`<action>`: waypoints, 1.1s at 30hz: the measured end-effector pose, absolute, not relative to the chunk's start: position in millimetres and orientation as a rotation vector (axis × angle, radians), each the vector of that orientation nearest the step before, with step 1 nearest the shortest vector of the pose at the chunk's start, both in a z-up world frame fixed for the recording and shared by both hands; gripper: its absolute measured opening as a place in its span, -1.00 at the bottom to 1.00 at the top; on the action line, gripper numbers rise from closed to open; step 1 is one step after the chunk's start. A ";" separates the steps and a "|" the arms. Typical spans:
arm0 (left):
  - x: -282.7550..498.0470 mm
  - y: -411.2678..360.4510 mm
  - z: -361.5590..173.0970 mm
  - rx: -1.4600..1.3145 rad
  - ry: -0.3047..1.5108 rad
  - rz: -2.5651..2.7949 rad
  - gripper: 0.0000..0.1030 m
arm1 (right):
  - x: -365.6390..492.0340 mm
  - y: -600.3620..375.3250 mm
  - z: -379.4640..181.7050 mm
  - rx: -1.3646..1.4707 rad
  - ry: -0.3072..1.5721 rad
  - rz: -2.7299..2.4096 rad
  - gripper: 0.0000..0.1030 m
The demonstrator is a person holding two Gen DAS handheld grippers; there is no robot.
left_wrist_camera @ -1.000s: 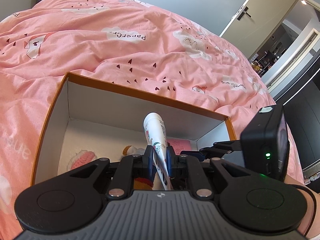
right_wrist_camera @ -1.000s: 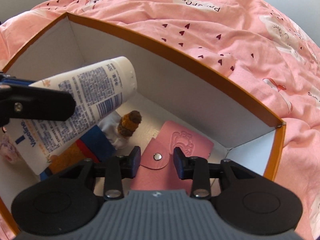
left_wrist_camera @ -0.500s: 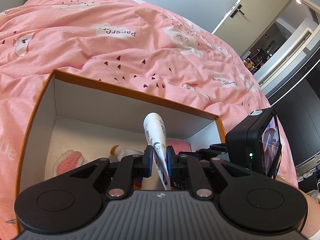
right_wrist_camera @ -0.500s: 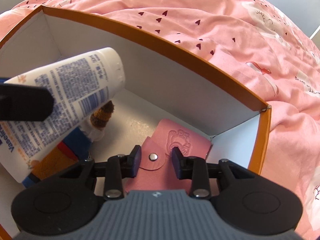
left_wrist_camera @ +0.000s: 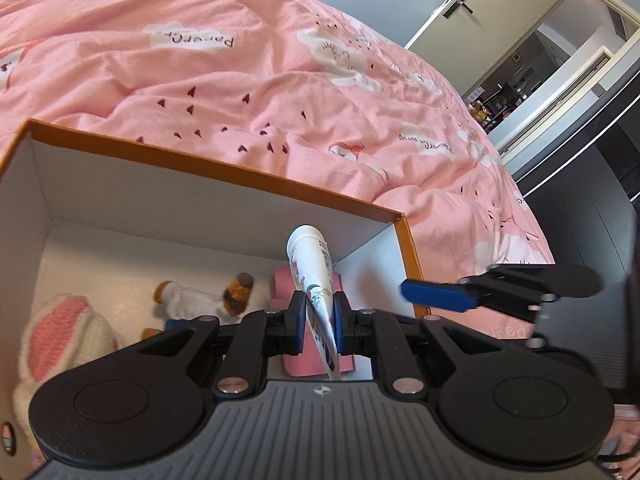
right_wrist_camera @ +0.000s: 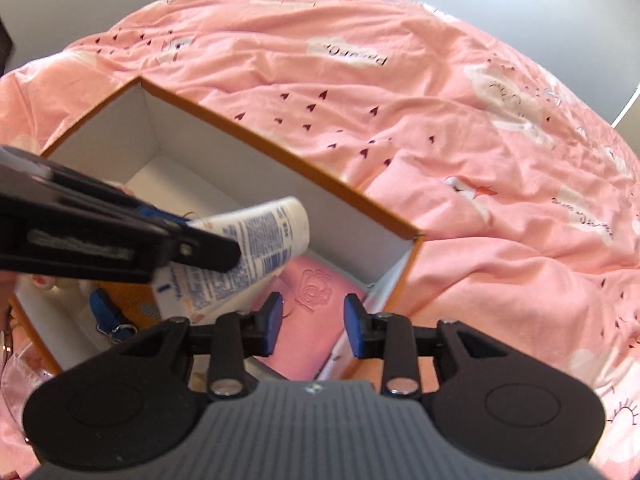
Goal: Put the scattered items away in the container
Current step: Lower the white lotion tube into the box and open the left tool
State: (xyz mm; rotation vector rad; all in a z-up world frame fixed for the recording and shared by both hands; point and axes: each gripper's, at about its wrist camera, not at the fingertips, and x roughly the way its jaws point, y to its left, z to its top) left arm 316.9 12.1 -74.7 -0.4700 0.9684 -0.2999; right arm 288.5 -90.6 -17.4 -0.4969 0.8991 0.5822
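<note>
An orange-rimmed cardboard box [left_wrist_camera: 224, 168] with white inside sits on the pink bed. My left gripper [left_wrist_camera: 318, 318] is shut on a white lotion tube [left_wrist_camera: 314, 276] and holds it over the box's right end; the tube also shows in the right wrist view [right_wrist_camera: 248, 252]. A pink wallet [right_wrist_camera: 316, 312] lies in the box's right corner. My right gripper [right_wrist_camera: 314, 324] is open and empty above the wallet, clear of it. A small doll [left_wrist_camera: 200, 300] and a pink-and-white knitted item [left_wrist_camera: 60, 332] lie on the box floor.
The pink duvet [left_wrist_camera: 280, 80] surrounds the box [right_wrist_camera: 280, 148] on all sides. A blue keyring item [right_wrist_camera: 106, 308] lies in the box under the tube. A door and hallway [left_wrist_camera: 520, 40] are at the far right.
My right gripper has let go of the wallet, opened and pulled back up out of the box. My left gripper has shifted right with the tube, over the wallet end.
</note>
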 end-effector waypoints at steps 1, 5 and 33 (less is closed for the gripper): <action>318.9 8.6 -78.3 -0.482 0.974 -0.301 -0.70 | 287.4 -95.0 -12.5 -0.490 0.887 0.574 -0.32; 326.8 -3.0 -95.7 -0.577 0.986 -0.306 -0.70 | 295.8 -107.6 -7.2 -0.476 0.848 0.521 -0.32; 339.9 -33.7 -128.7 -0.543 1.182 -0.207 -0.44 | 309.8 -125.3 -30.9 -0.413 0.921 0.525 -0.33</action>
